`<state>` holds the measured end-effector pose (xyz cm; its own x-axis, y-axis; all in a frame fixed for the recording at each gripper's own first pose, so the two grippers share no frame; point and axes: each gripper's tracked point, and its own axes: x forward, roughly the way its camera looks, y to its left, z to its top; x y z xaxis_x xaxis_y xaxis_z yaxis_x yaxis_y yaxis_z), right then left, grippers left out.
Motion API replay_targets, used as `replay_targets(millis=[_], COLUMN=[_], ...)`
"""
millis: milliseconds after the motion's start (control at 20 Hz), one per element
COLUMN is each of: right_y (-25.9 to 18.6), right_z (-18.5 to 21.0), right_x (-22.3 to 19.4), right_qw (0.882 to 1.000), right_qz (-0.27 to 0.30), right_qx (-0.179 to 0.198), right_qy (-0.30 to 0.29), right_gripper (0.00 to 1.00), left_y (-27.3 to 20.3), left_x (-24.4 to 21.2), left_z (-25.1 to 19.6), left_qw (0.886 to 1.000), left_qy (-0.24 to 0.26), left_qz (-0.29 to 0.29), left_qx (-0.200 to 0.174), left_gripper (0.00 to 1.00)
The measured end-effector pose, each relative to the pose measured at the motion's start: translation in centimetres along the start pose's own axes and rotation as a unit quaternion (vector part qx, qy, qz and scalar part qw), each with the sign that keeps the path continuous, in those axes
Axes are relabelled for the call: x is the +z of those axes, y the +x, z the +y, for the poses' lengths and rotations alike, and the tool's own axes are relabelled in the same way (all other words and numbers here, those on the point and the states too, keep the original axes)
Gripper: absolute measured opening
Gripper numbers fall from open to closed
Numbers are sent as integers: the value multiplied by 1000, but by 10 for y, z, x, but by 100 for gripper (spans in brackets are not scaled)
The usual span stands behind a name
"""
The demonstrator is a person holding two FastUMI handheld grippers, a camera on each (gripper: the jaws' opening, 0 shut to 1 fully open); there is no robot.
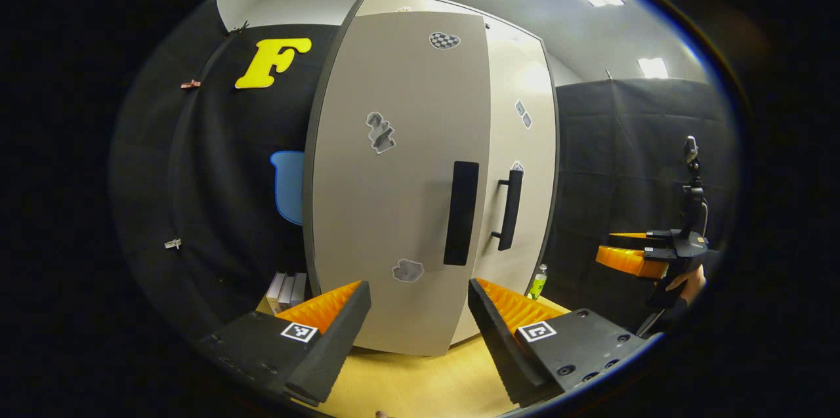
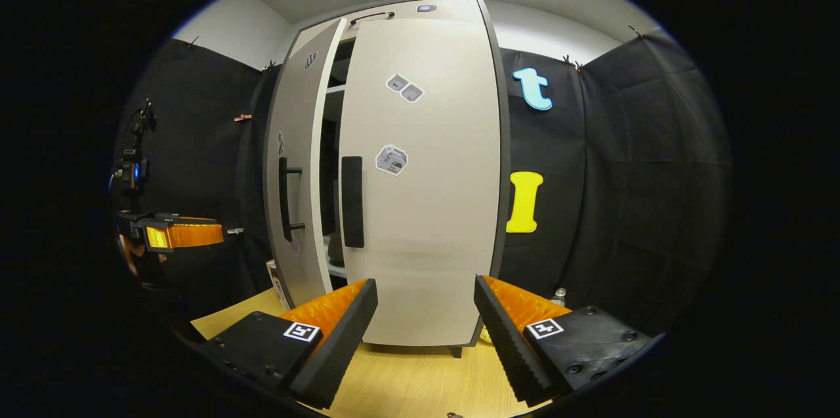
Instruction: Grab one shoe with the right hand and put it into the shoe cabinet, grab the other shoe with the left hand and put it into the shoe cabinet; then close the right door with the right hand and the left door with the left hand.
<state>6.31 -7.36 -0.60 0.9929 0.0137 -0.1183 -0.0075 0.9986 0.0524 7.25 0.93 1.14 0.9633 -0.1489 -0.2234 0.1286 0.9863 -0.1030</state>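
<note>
While both ridged grippers (image 1: 419, 326) (image 2: 425, 329) gape empty, the flat matte left door (image 2: 295, 162) stands ajar.

Left claw (image 1: 419, 333) spread, right claw (image 2: 425, 333) spread (both empty).

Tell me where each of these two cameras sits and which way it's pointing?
Left gripper view: rides on the left gripper, facing the cabinet's left door; its own open fingers show below, the right gripper and a hand farther off.
Right gripper view: rides on the right gripper, facing the right door; its open fingers show below.
Shared: the shoe cabinet, left door ajar, and wooden table.
</note>
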Motion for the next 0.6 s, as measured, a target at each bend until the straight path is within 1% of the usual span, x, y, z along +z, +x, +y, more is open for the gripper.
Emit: replay_targets(millis=[400, 600], right_y=[10, 16], right_z=[7, 11], right_x=[-2, 1], right_qw=[1000, 1000], right_qz=[5, 3], right_qx=[8, 14], right_qy=[-2, 2], right_gripper=[98, 98], left_y=[-5, -9], left_x=[-2, 1], left_z=[4, 7], left_qw=[1000, 1000], left_qy=[0, -13], left_qz=[4, -1], left_qx=[3, 0], left_gripper=[95, 95])
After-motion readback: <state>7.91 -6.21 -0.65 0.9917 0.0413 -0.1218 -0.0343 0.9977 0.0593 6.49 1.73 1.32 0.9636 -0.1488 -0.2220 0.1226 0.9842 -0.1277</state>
